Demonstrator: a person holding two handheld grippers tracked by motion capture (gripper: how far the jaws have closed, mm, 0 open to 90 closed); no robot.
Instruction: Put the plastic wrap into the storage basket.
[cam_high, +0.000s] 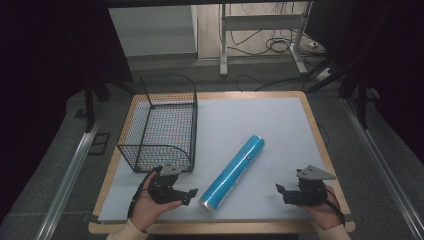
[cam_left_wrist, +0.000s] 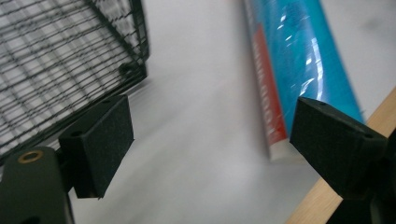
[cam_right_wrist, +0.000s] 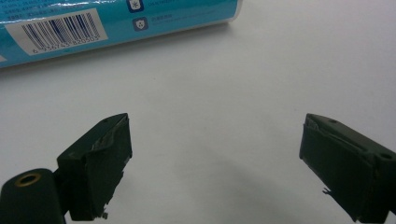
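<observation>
Wire basket (cam_high: 162, 122) seen at table's (cam_high: 270, 120) 10 o'clock, empty. Left gripper (cam_high: 187, 194) at 7 o'clock, jaws spread wide, nothing held, pointed toward near end of roll. Blue roll (cam_high: 234, 172) laid flat at centre, slanted from 7 toward 1 o'clock, apart from basket. Roll judged light, fairly stiff; glossy wrap likely slippery, round body prone to rolling. Grip advised across middle, or one at each end. Right gripper (cam_high: 281, 190) at 5 o'clock, jaws wide, empty.
</observation>
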